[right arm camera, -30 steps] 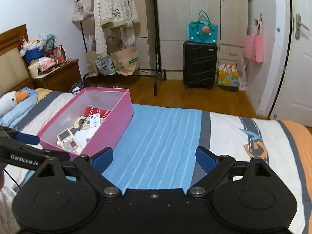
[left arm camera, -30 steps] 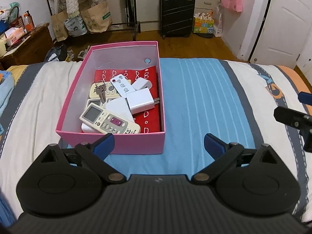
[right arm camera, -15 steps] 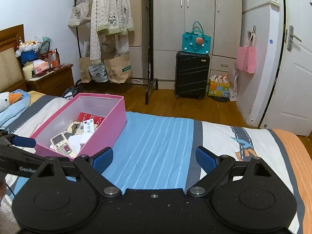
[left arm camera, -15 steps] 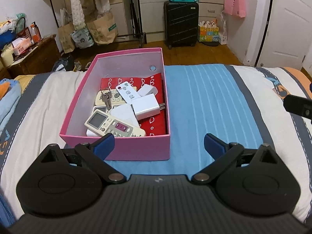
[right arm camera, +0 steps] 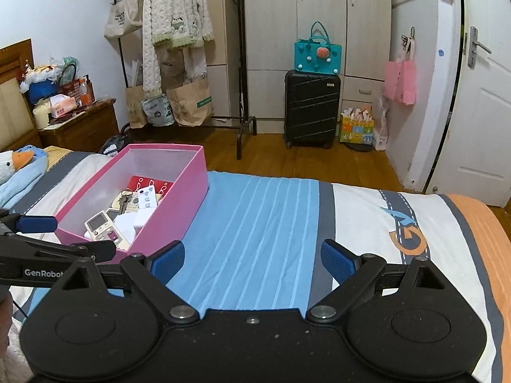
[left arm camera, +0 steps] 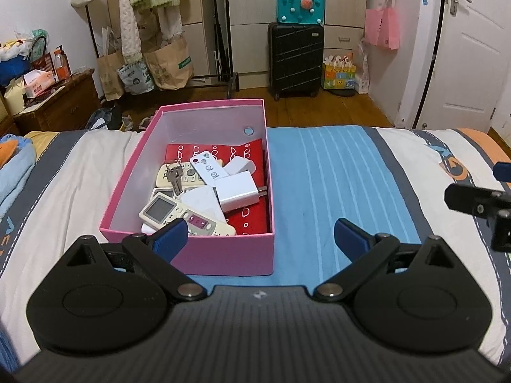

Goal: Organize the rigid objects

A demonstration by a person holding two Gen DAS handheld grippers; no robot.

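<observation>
A bedroom: a bed with a striped cover [left arm camera: 335, 172] in blue, white, grey and orange fills the foreground, and beyond its far edge lie a wooden floor, a black suitcase [left arm camera: 295, 59] with a teal bag [left arm camera: 300, 6] on top, a clothes rack [right arm camera: 179, 32] hung with a fleecy garment, and a white door [right arm camera: 488, 111].

The pink box [left arm camera: 223, 257] sits on the cover toward the bed's left side, its far end near the bed's far edge. Inside, on a red patterned lining, lie a cream remote with a screen [left arm camera: 182, 215], a second remote under a bunch of keys [left arm camera: 174, 175], a small white remote [left arm camera: 206, 167] and a white charger plug [left arm camera: 238, 190], loosely heaped. No loose item shows on the cover outside the box, so the sorting looks largely done.

The left gripper [left arm camera: 257, 234] hovers just before the box's near wall, fingers spread wide and empty. The right gripper [right arm camera: 252, 257] hangs over the blue stripes to the box's right, likewise wide apart and holding nothing.

The risk, as I judge it: the soft bedding gives underneath, so a nudge from the left gripper against the near wall could tilt or slide the box. The heaped pieces could also shift if one were pulled from beneath another.
</observation>
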